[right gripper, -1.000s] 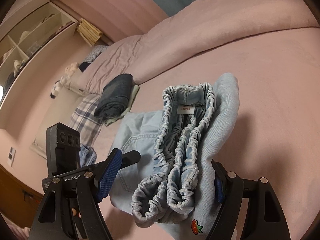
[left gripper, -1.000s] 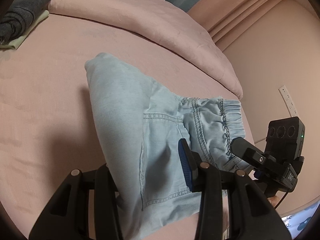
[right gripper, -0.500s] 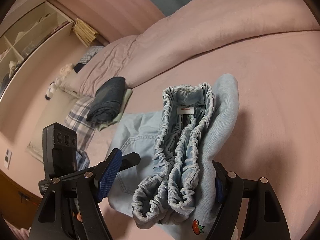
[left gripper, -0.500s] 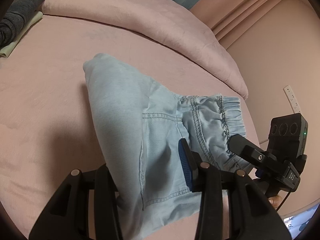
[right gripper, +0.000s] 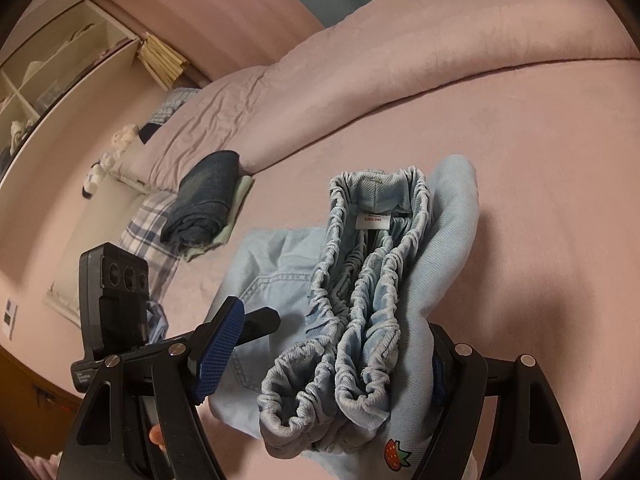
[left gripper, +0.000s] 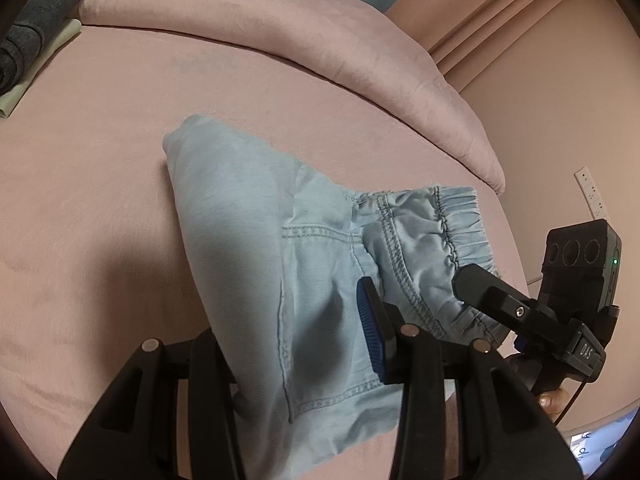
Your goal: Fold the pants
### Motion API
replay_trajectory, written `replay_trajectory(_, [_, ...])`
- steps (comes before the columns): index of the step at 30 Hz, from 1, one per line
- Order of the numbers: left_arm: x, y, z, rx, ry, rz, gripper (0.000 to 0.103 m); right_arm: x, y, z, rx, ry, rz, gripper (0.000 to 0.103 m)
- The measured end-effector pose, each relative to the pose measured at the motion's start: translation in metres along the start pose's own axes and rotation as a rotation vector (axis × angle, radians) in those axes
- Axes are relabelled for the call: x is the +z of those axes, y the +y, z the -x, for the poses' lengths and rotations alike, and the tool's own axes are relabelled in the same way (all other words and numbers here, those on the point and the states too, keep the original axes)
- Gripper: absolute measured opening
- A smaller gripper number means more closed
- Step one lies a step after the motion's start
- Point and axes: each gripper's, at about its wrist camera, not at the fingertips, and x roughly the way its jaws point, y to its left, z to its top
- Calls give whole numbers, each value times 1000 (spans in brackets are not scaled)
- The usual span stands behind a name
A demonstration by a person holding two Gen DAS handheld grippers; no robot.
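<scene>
Lay folded on the pink bed [left gripper: 100, 160]: light-blue pants [left gripper: 248, 232], waistband [right gripper: 360, 300] bunched toward the right claw [right gripper: 324, 356]. Spread wide, both claws, with cloth between the fingers; left claw [left gripper: 288, 340] at the pocket seam, not pinched shut. Stacked well apart near the duvet [right gripper: 400, 60]: dark folded clothes [right gripper: 204, 196].
</scene>
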Motion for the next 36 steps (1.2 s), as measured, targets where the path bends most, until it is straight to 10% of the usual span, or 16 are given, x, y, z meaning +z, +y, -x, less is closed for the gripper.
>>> replay_trajectory(8, [-4,-1,-2,68,-1,-27,41,-1,-5,-3,-43,14,-4,80])
replay_trajectory(16, [-16,-10,1,371,-41,-162,67,-13,-8,8,-530,3,149,80])
replay_trajectory(20, [-26,-22,0,476,-62,-253,96,-18,14,24,-607,-85,245,80])
replay_trajectory(28, [-37,-1,-26,493,39,-197,103,-30,-21,-9,-603,59,205,80])
replay_trajectory(36, [-36,-9,28,549,-49,-169,102,-35,14,46,-553,-40,225,80])
